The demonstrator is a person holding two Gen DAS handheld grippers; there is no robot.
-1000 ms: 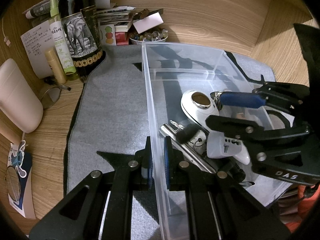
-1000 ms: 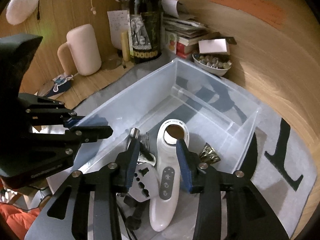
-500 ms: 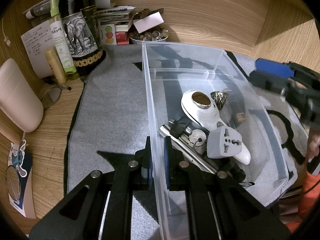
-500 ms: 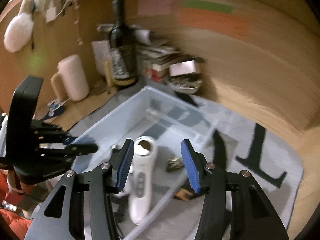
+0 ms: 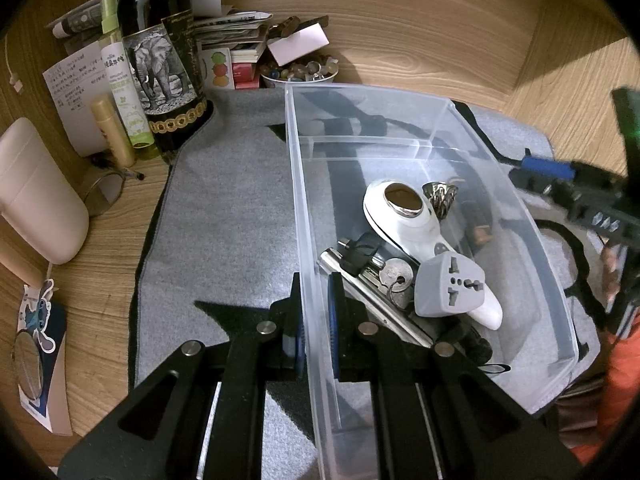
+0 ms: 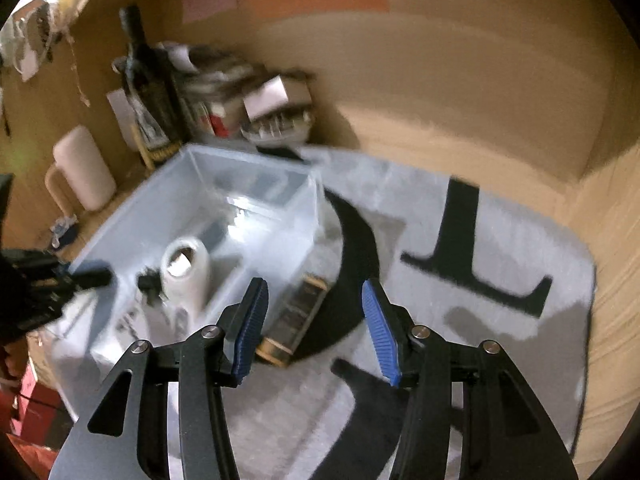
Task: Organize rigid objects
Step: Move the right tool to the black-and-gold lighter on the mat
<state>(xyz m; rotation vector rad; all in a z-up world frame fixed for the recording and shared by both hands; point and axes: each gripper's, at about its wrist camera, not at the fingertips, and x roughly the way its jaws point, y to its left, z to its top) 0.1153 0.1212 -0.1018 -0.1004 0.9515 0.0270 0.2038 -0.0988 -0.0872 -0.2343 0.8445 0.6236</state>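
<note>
Left gripper (image 5: 316,320) clamped on the near left wall of the clear plastic bin (image 5: 296,184), 1 blue pad outside the wall, the other inside. Bin stood on a grey mat (image 5: 224,216) printed with black letters, on a wooden desk (image 5: 92,248).

Inside the bin, toward its near end: a white handheld device (image 5: 404,216) with a round metal head, lying lengthwise; a grey travel adapter (image 5: 450,286) resting on its lower end; a round key (image 5: 396,274) and a flat metal bar (image 5: 376,304) just left of the adapter; a small ribbed metal cup (image 5: 440,196) beside the device's head; a dark cylinder (image 5: 476,220) along the right wall. Far end of the bin, beyond a low divider, held nothing visible.

Right gripper (image 6: 314,320) spread apart with nothing between the blue pads, outside the bin over the mat, to the bin's right. Right-wrist view blurred. Below the pads, a small dark box with wooden ends (image 6: 294,320) lay on the mat against the bin's outer wall.

Behind the bin: a dark bottle with an elephant label (image 5: 160,56), a green spray bottle (image 5: 120,80), a bowl of beads (image 5: 300,72), stacked books (image 5: 236,36), a cream-coloured mug-shaped object (image 5: 36,196) at left.
</note>
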